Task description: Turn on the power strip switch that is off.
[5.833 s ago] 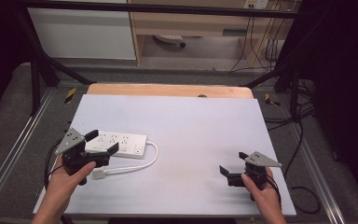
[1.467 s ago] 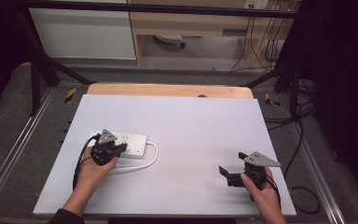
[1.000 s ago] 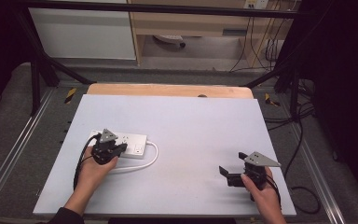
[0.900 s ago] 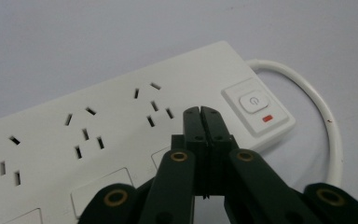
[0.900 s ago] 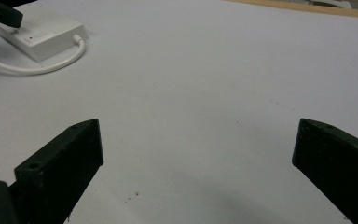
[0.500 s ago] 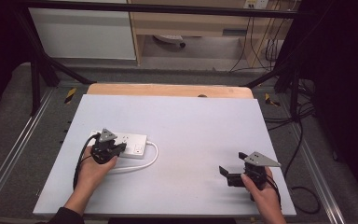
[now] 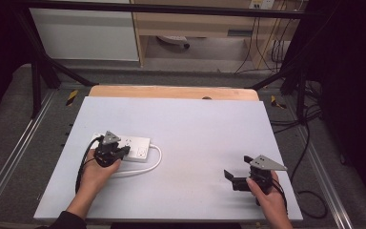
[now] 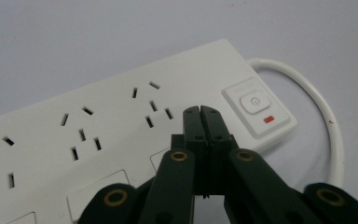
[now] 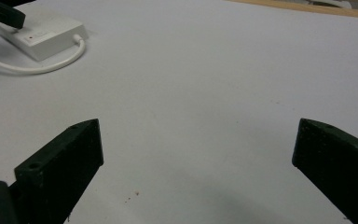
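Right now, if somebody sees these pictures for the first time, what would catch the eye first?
Probably the white power strip at the left of the pale table, with its switch and small red mark, and its white cord curling away. The left gripper hovers right over it, fingers pressed together with nothing between them. At the table's right, the right gripper rests with fingers spread wide.

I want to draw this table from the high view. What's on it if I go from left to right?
Left gripper over the power strip → white cord loop → bare table → right gripper.
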`<action>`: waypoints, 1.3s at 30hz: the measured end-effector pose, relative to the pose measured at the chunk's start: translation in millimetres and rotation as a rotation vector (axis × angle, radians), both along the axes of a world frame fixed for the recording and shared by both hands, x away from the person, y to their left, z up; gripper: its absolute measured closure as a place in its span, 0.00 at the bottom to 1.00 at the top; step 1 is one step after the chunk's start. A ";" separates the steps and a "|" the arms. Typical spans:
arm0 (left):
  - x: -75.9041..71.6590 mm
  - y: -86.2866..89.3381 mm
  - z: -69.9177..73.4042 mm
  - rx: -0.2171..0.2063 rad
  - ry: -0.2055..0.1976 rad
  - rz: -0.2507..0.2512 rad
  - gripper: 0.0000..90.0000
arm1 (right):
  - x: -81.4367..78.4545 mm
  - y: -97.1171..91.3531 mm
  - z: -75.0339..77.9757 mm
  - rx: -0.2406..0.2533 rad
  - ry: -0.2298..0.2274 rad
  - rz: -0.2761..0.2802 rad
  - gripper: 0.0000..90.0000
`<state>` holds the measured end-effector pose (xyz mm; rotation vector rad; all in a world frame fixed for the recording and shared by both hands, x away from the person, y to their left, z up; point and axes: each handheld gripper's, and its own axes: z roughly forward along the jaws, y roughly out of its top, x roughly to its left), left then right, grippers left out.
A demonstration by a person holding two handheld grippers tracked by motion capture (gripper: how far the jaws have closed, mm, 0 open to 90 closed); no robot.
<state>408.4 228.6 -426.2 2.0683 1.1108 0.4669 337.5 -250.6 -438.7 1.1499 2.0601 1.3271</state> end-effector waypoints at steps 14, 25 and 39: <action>-0.2 -0.5 0.1 0.002 0.003 0.002 1.00 | -0.2 0.3 -0.1 0.001 0.004 0.000 0.03; 0.0 -0.3 -0.7 -0.001 0.004 0.006 1.00 | -0.4 0.6 -0.1 -0.002 0.004 0.000 0.03; 0.5 0.0 -2.4 -0.009 0.013 0.007 1.00 | -0.4 0.5 0.0 -0.001 0.004 0.001 0.03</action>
